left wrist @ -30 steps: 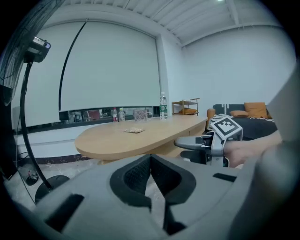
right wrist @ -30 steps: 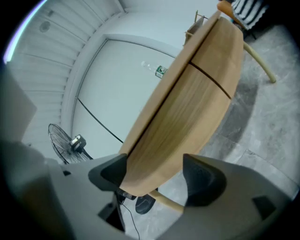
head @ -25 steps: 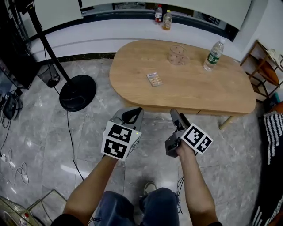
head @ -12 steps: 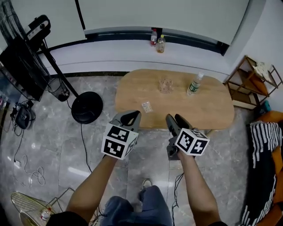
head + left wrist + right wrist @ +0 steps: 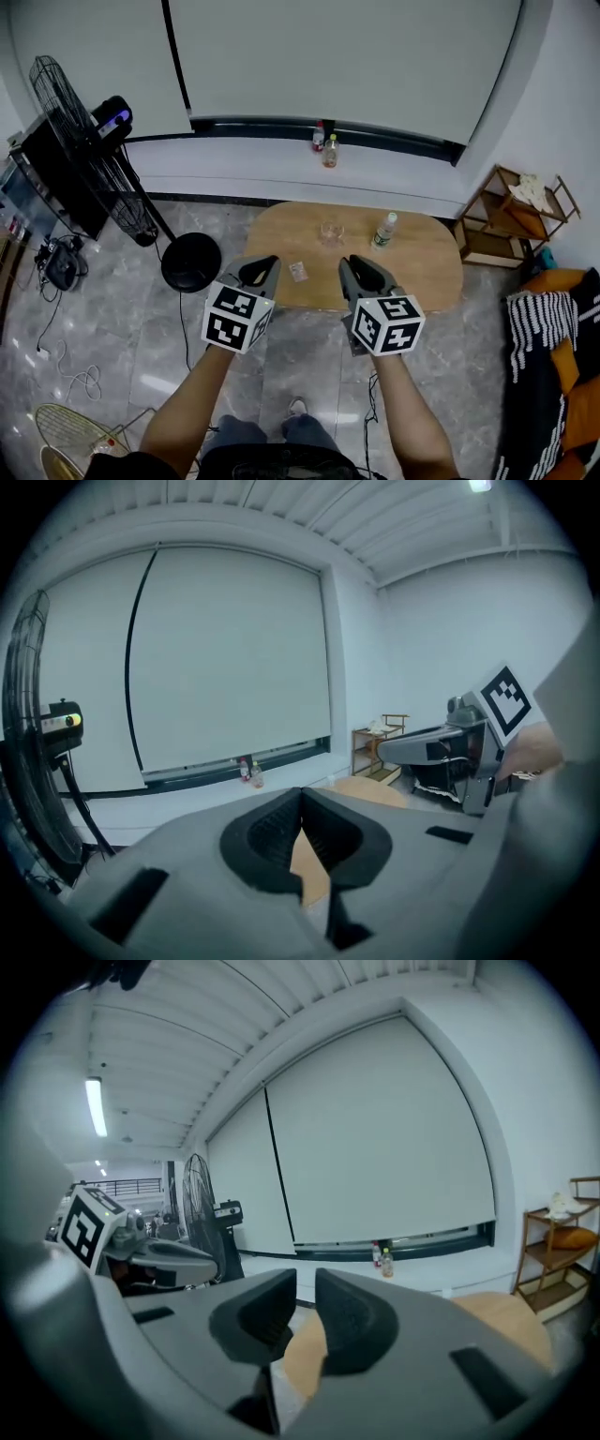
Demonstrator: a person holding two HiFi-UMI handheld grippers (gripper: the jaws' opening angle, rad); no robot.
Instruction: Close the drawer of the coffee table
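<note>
The oval wooden coffee table stands far below on the grey marble floor; no drawer shows on it from here. Both grippers are held up in the air on the near side of the table, side by side and touching nothing. My left gripper is shut, its dark pads meeting at the tip with nothing between them. My right gripper has its jaws closing; a narrow gap still shows between the pads and it is empty. A strip of the table top shows past the right jaws.
On the table stand a water bottle and a glass, and a small packet lies there. A standing fan with a round base is at left, two bottles on the window ledge, a wooden shelf and a sofa at right.
Both grippers and the head camera have risen a long way, so the table looks smaller and farther. The right gripper rolled and its jaws narrowed.
</note>
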